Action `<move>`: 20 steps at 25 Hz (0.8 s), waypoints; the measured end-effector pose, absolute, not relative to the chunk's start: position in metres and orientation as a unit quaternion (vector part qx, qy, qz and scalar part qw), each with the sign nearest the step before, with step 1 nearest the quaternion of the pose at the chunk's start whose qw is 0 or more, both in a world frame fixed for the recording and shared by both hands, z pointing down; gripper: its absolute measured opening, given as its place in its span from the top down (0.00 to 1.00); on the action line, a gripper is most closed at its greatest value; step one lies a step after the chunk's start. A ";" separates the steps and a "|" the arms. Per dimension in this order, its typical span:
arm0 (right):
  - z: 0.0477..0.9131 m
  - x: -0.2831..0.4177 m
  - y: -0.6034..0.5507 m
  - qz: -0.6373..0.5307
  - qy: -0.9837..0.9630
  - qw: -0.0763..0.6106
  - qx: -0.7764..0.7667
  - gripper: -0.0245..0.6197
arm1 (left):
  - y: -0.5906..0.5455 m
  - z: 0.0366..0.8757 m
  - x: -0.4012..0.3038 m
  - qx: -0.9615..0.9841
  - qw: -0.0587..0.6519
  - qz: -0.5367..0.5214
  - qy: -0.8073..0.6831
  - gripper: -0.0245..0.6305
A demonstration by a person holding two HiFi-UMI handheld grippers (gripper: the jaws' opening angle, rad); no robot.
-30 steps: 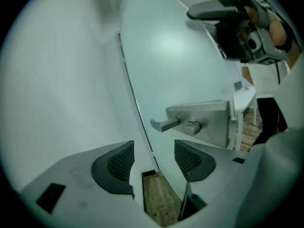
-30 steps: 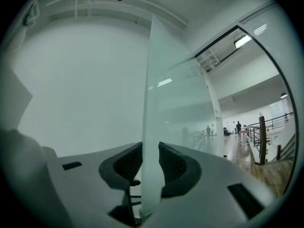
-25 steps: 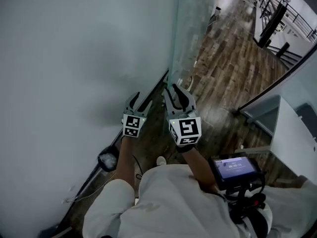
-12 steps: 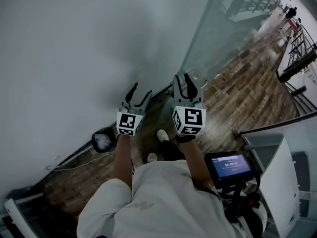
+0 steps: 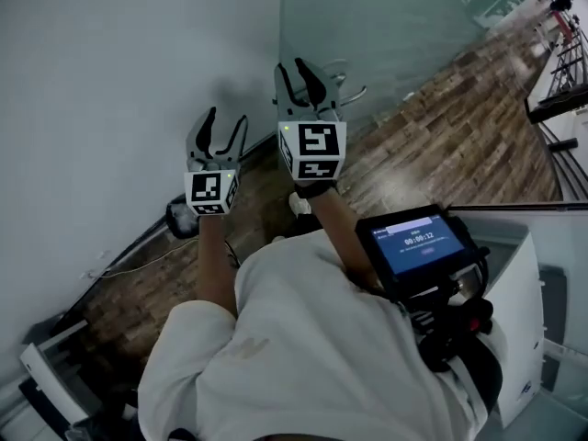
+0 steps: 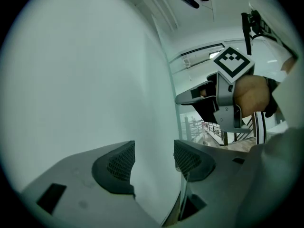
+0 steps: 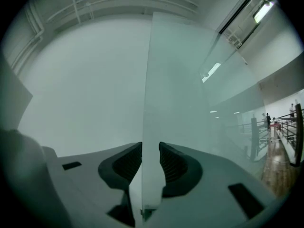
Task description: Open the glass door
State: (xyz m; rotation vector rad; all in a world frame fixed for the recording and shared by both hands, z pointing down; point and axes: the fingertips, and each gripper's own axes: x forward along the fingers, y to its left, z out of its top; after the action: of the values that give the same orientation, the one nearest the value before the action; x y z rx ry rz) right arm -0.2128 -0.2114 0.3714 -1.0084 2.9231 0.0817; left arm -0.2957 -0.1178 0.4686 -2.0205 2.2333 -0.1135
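The edge of the glass door (image 5: 395,35) stands between the jaws of the right gripper (image 5: 292,68), with the left gripper (image 5: 226,118) just to its left, before the wall (image 5: 101,81).

Both arms reach forward, grippers level. The right gripper (image 5: 294,67) has just been closing its jaws, the glass door edge (image 7: 147,127) between them, seemingly pressed on both sides. Just left of it, the left gripper (image 5: 226,118) gapes empty.

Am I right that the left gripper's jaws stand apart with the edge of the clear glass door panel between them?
Not quite. The left gripper does have its jaws apart, but nothing is between them. The left gripper view shows only the plain white wall through the gap. The clear glass door panel stands off to the right.
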 end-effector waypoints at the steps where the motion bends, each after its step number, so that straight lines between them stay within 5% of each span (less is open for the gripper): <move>1: 0.373 -0.220 -0.226 0.023 0.946 0.020 -0.321 0.78 | -0.129 0.472 -0.300 -0.667 0.059 -0.037 0.742 0.56; 7: 0.378 -0.259 -0.260 0.009 0.956 0.013 -0.294 0.81 | -0.148 0.476 -0.322 -0.653 0.043 -0.037 0.755 0.56; 13: 0.382 -0.288 -0.299 0.004 0.960 0.025 -0.280 0.94 | -0.161 0.468 -0.336 -0.646 0.045 -0.038 0.761 0.56; 20: 0.379 -0.309 -0.315 0.013 0.960 0.027 -0.280 0.95 | -0.167 0.462 -0.339 -0.645 0.045 -0.031 0.762 0.56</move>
State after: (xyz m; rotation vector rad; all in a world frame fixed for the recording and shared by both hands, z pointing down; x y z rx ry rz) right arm -0.3089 -0.3146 0.3795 -0.8634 2.9632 0.0405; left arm -0.3391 -0.1673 0.4618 -1.9699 2.3280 -0.0960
